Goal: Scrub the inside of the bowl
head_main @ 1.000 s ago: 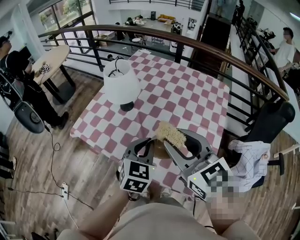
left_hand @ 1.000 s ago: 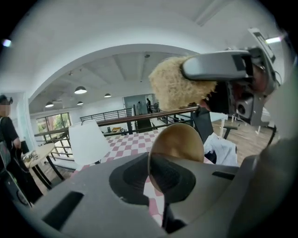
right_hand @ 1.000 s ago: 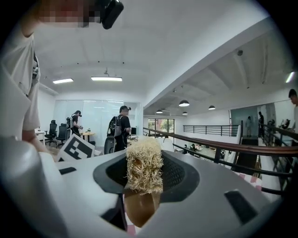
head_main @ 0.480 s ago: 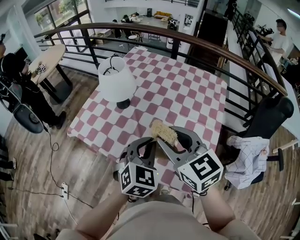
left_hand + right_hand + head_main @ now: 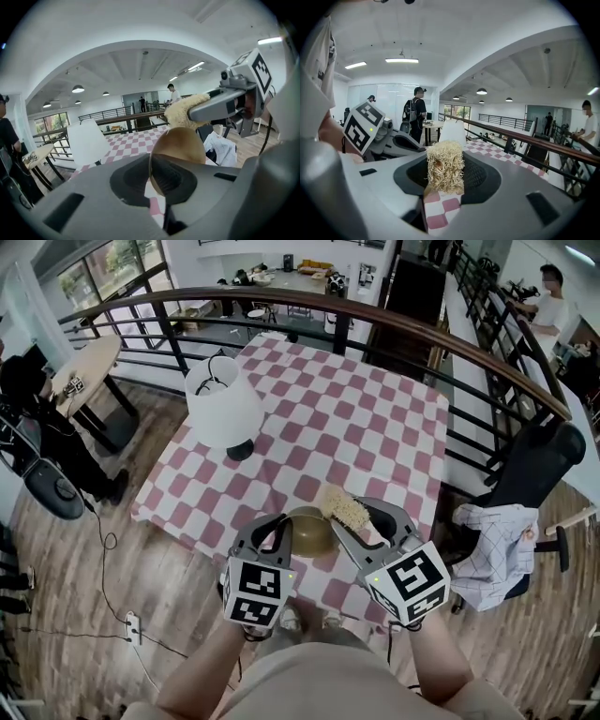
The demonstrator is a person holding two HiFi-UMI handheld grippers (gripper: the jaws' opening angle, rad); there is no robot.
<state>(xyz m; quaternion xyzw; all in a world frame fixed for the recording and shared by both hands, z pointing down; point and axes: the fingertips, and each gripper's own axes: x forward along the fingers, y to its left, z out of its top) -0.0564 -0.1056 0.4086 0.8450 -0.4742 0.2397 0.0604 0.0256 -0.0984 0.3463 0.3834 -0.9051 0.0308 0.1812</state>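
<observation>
I hold a brown bowl [image 5: 309,531] tilted above the near edge of the checked table [image 5: 347,427]. My left gripper [image 5: 284,532] is shut on its rim; in the left gripper view the rim [image 5: 180,145] sits clamped between the jaws of the left gripper [image 5: 152,176]. My right gripper [image 5: 364,518] is shut on a pale fibrous scrubber [image 5: 345,509], which sits at the bowl's right upper edge. In the right gripper view the scrubber [image 5: 445,166] stands between the right gripper's [image 5: 445,183] jaws, with the left gripper's marker cube [image 5: 365,126] to the left.
A white lamp [image 5: 220,404] stands at the table's left side. A dark curved railing [image 5: 375,320] runs behind the table. To the right, a black chair [image 5: 530,474] with a checked shirt [image 5: 492,549] over it. A round table [image 5: 80,371] and people stand farther off.
The scrubber swung left, then back right against the bowl. More of the bowl shows between the grippers now. Both grips stay the same.
</observation>
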